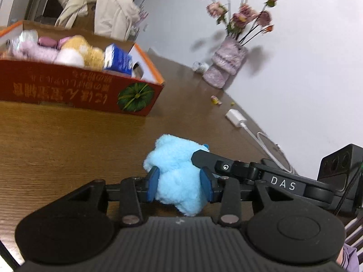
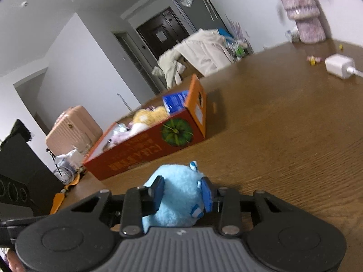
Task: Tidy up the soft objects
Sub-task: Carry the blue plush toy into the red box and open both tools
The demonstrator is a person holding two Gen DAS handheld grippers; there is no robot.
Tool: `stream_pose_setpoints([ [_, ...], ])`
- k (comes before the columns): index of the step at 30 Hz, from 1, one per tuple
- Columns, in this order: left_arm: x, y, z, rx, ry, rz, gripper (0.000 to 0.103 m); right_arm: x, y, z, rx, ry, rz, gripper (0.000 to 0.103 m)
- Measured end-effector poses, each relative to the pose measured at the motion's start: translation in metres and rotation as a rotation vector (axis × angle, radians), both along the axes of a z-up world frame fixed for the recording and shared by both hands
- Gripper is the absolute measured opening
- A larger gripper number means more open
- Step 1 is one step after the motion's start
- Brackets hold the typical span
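A light blue plush toy is held between both grippers above the brown wooden table. My left gripper is shut on it, blue pads pressing its sides. My right gripper is shut on the same blue plush; its black finger reaches in from the right in the left wrist view. A red cardboard box sits ahead to the left, holding a yellow plush, pink soft items and a blue-white pack. The box also shows in the right wrist view.
A vase of pink flowers stands by the white wall at the table's far end. A white charger with cable and small scraps lie near the wall. A beige coat hangs behind the box. A pink suitcase stands beyond the table.
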State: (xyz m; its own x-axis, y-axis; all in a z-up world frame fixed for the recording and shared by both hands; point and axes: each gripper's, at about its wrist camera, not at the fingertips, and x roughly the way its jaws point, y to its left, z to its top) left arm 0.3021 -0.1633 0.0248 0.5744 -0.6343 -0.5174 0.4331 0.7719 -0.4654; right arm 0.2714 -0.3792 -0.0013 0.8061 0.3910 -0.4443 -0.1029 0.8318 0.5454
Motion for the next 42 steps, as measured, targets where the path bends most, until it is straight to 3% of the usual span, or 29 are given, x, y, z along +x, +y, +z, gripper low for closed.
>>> stream_pose_setpoints([
  [9,-0.048,0.012,0.039,-0.013,-0.126,0.015,0.039,-0.043,0.018,0.046,-0.063,-0.124,0.008,0.035],
  [19,-0.043,0.045,0.041,-0.027,-0.126,0.044,0.039,-0.035,0.048,0.053,-0.081,-0.127,0.035,0.035],
  [32,0.046,0.109,0.038,-0.045,-0.135,0.085,0.039,0.057,0.11,0.062,-0.129,-0.127,0.069,0.035],
  [42,0.135,0.138,0.026,-0.054,-0.047,0.117,0.04,0.154,0.13,0.047,-0.074,-0.051,0.111,0.035],
])
